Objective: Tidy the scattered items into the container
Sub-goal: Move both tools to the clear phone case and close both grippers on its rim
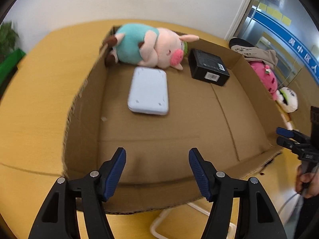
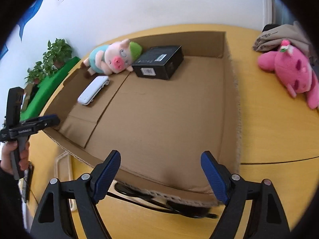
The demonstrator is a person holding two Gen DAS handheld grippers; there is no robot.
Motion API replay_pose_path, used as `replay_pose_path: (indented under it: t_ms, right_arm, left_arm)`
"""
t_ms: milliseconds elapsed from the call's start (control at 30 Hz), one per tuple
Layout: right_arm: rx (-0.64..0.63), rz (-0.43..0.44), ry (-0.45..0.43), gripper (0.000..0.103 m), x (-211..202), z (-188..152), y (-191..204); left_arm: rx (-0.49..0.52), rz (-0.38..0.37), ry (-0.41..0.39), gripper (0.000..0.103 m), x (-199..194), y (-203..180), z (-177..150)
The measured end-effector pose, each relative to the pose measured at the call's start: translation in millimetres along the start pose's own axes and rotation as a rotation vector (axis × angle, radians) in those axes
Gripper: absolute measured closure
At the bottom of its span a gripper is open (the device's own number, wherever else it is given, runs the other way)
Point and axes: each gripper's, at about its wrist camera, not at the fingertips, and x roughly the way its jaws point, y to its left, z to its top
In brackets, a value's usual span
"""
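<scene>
Both claws empty: right gripper [image 2: 160, 176] wide open over shallow cardboard box [image 2: 232, 91]; left gripper [image 1: 157, 172] likewise. Pink plush toy [image 2: 293, 73] lies outside, right, nearer right hand.

black tool [image 1: 157, 171] (ribbed blue pads [image 1: 116, 171])

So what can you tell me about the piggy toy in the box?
The pig toy is soft and plushy, with pale pink skin, a bright pink snout, pointy ears, a teal shirt and a green cap. It lies on its side in the far corner of the cardboard box, leaning on the box wall. Its head is right next to the black box, maybe touching it. The pale blue case lies just in front.
</scene>
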Motion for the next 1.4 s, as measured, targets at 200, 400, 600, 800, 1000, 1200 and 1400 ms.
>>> replay_pose_path:
  t_ms: [200,400,600,800,1000,1200,1400]
  right_arm:
    - [-0.025,-0.033,0.003,0.020,-0.7,-3.2,4.3]
    - [-0.060,-0.005,-0.108,0.018,-34.8,1.3,11.7]
    - [-0.158,-0.011,-0.170,0.017,-56.0,-2.5,39.2]
    - [-0.175,0.019,-0.190,0.018,-57.6,-10.2,52.4]
    - [-0.165,0.009,-0.178,0.070,-56.3,-16.3,50.9]
    - [-0.131,0.044,-0.170,0.090,-58.5,-21.6,42.0]
    - [-0.126,0.080,-0.195,0.014,-68.2,-26.1,44.3]
  left_arm:
    - [-0.009,-0.004,-0.011,0.035,-5.9,-3.8,-19.1]
    - [-0.006,0.020,-0.056,0.035,-21.5,-11.1,-21.9]
    - [0.012,0.027,-0.171,0.026,-52.7,-27.5,-21.7]
    - [0.035,0.052,-0.240,0.019,-73.5,-43.9,-25.9]
    - [0.011,0.040,-0.258,0.025,-79.2,-46.4,-35.6]
    - [-0.008,0.031,-0.192,0.089,-68.0,-46.7,-45.7]
    - [-0.013,0.036,-0.233,0.024,-75.3,-51.6,-54.8]
